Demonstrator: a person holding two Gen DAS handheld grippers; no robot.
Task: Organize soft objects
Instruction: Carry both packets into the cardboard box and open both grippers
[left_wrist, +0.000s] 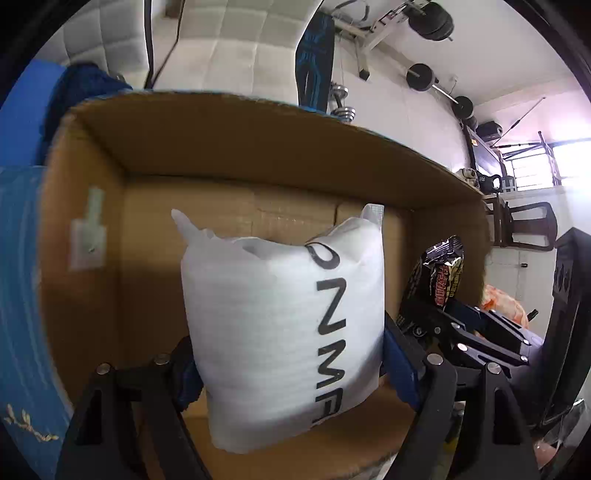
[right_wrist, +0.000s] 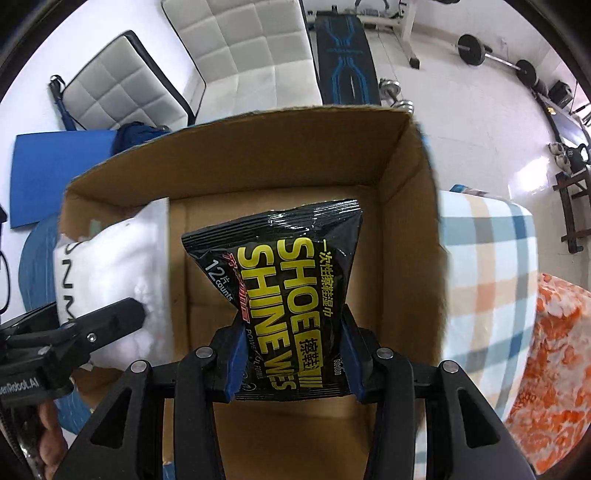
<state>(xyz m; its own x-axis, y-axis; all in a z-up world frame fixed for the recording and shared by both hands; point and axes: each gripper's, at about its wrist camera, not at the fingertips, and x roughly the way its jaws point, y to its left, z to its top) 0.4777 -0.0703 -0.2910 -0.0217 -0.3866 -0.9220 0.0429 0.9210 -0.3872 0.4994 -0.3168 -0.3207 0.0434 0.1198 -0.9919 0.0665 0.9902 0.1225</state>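
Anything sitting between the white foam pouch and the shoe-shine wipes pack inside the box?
Nothing; only bare cardboard box floor separates white foam pouch and wipes pack, per right wrist view.

White quilted cushions, black-and-blue bench, barbell, blue mat, dumbbells

1. One cardboard box, open at the top
2. One white foam pouch with black lettering
3. One black pack of shoe shine wipes
4. Two grippers: the left gripper and the right gripper
5. Two white quilted cushions
6. One blue mat
7. One plaid cloth
8. One orange-and-white patterned cloth
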